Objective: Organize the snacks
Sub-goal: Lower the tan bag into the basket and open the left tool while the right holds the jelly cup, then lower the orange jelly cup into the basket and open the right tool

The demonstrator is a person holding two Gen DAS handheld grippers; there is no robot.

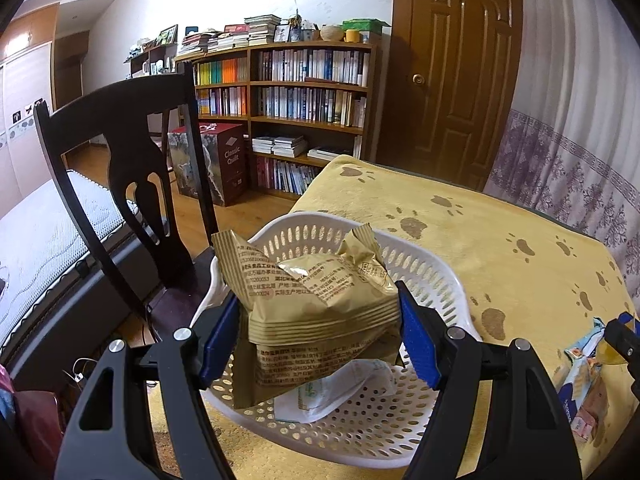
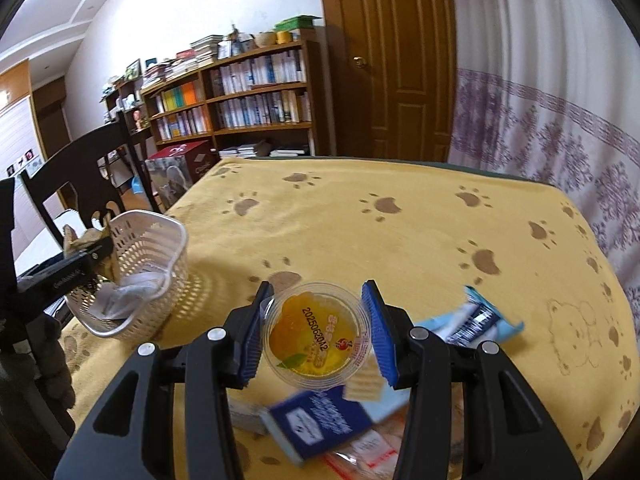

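My left gripper (image 1: 320,332) is shut on a gold snack packet (image 1: 316,300) and holds it just above the white perforated basket (image 1: 440,276). A second gold packet and a white packet (image 1: 332,396) lie inside the basket. In the right wrist view the basket (image 2: 160,248) stands at the table's left edge, with the left gripper (image 2: 96,256) over it. My right gripper (image 2: 318,332) is shut on a clear jelly cup (image 2: 316,332) with orange filling, held above a heap of loose snacks: a dark blue packet (image 2: 320,416) and a light blue packet (image 2: 476,320).
A yellow paw-print cloth (image 2: 400,232) covers the table. A dark wooden chair (image 1: 120,160) stands just left of the basket. Behind are bookshelves (image 1: 312,92), a wooden door (image 1: 460,72) and a curtain (image 2: 560,140) along the right side.
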